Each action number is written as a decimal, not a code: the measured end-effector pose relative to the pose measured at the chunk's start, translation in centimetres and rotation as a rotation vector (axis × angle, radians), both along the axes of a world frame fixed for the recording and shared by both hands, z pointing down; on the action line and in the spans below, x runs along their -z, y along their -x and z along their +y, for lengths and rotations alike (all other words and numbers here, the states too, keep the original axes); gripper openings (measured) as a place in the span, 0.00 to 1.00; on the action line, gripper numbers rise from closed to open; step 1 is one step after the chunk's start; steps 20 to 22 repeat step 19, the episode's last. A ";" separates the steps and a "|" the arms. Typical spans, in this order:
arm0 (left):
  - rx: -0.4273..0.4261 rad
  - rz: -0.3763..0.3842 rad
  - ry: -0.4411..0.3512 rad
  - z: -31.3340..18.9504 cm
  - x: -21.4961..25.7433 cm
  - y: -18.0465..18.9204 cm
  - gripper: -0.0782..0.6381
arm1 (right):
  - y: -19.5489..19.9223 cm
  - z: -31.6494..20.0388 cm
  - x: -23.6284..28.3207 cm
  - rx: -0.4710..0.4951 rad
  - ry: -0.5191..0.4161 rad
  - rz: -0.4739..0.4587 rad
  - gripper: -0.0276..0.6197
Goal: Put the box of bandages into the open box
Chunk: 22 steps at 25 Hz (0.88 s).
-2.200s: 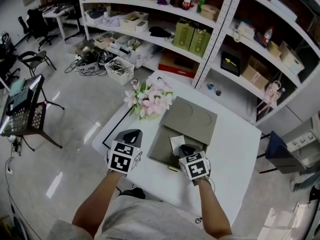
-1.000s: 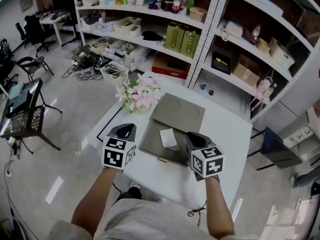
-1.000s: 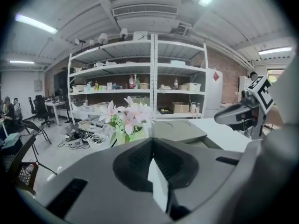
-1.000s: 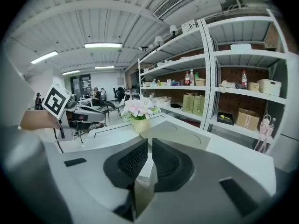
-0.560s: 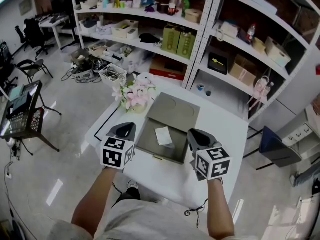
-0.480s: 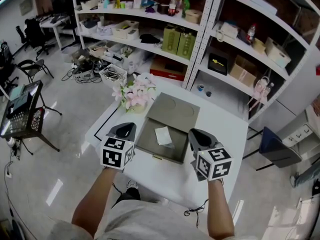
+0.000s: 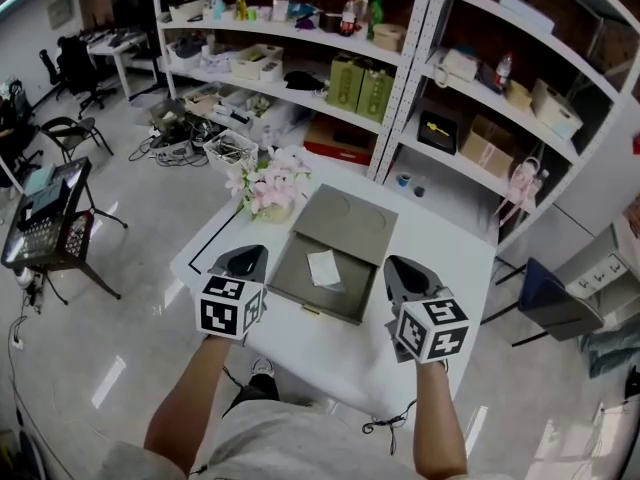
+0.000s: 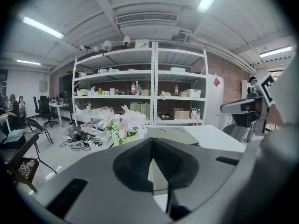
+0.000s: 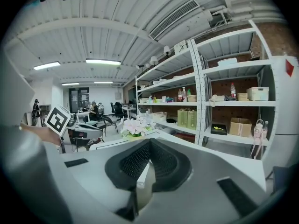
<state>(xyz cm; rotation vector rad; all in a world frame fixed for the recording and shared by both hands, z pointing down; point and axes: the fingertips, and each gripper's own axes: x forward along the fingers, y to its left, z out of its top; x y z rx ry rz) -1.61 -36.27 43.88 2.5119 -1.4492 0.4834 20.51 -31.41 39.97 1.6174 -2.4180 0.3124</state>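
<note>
The white box of bandages [image 7: 323, 267] lies flat inside the open grey box [image 7: 318, 311] in the middle of the white table [image 7: 340, 358]. Its lid [image 7: 345, 223] is folded back flat behind it. My left gripper [image 7: 245, 261] hovers just left of the box, jaws shut with nothing in them. To the right of the box my right gripper [image 7: 403, 271] is shut and holds nothing. In the left gripper view the closed pads [image 8: 140, 160] point past the lid [image 8: 172, 135]. The right gripper view shows its pads [image 9: 161, 162] closed.
A vase of pink flowers [image 7: 268, 183] stands at the table's far left corner. Metal shelving [image 7: 400, 58] full of boxes and bottles runs behind the table. A black chair and side table [image 7: 45, 218] stand on the floor at left. The table's edges lie near both grippers.
My right gripper has drawn back out of the open box to its right, leaving the bandage box lying inside. The left gripper stayed beside the box.
</note>
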 end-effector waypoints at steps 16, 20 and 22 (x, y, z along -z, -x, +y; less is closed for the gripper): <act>0.015 -0.002 -0.008 1.0 0.3 0.2 0.11 | 0.6 0.7 -0.2 0.025 -0.004 -0.005 0.05; 0.013 -0.001 -0.011 1.1 0.2 0.4 0.11 | 0.9 0.8 -0.3 0.027 -0.001 -0.002 0.05; 0.013 -0.001 -0.011 1.1 0.2 0.4 0.11 | 0.9 0.8 -0.3 0.027 -0.001 -0.002 0.05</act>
